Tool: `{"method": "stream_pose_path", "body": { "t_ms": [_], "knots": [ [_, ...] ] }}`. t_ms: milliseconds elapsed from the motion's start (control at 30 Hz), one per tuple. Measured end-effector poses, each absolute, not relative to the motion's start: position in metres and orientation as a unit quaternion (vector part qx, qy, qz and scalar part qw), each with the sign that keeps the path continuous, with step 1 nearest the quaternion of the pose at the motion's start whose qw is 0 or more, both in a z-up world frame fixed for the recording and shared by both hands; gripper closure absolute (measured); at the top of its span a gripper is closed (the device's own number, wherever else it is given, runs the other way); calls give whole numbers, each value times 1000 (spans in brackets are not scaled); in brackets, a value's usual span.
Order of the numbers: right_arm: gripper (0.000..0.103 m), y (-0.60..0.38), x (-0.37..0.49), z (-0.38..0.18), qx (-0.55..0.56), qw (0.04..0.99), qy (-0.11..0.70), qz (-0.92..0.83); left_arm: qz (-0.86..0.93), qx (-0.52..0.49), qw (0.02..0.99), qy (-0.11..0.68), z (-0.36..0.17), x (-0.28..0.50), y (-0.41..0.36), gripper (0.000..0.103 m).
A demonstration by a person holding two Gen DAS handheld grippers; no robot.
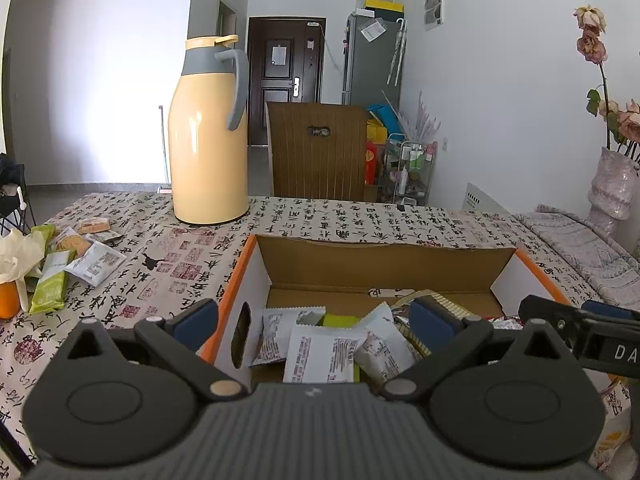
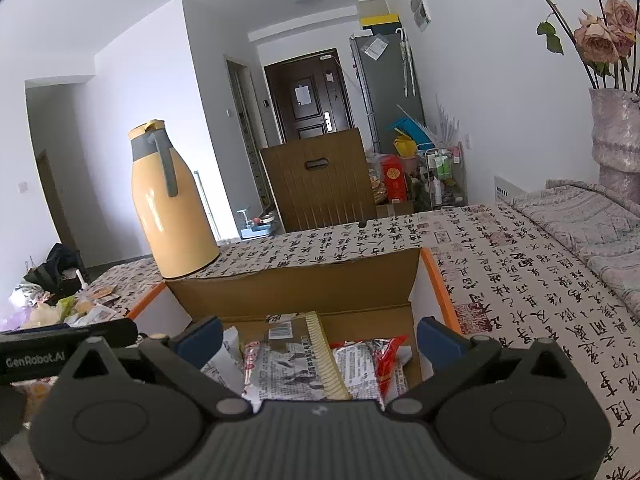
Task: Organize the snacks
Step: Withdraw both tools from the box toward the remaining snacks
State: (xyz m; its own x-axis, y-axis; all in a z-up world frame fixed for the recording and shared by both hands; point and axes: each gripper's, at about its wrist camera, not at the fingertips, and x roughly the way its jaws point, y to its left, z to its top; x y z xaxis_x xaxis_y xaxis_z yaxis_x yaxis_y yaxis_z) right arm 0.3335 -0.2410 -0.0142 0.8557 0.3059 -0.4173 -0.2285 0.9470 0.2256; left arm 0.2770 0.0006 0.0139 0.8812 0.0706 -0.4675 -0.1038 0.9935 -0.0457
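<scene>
An open cardboard box (image 1: 384,258) with orange edges stands on the patterned table, also in the right wrist view as the box (image 2: 304,286). Inside lie white snack packets (image 1: 320,354) and a gold-edged packet (image 2: 308,360) beside a red wrapper (image 2: 390,356). My left gripper (image 1: 316,320) hangs open over the box's near left corner, nothing between its blue pads. My right gripper (image 2: 320,338) is open above the packets in the box, pads clear of them. More loose snacks (image 1: 68,260) lie on the table at the far left.
A tall yellow thermos (image 1: 208,132) stands behind the box on the left. A vase of dried roses (image 2: 616,128) and a folded grey cloth (image 2: 592,224) sit at the right. A brown chair back (image 1: 318,152) is beyond the table. An orange cup (image 1: 8,296) stands at the left edge.
</scene>
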Motion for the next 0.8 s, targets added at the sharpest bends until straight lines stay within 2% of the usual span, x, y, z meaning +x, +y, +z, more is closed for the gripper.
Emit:
{"method": "stream_pose_path", "body": {
  "t_ms": [367, 800],
  "knots": [
    [0, -240, 324, 1, 61, 966, 213, 132, 47, -35, 971, 233, 27, 268, -2, 0],
    [0, -244, 272, 28, 42, 972, 193, 127, 44, -19, 975, 218, 47, 218, -7, 0]
  ]
}}
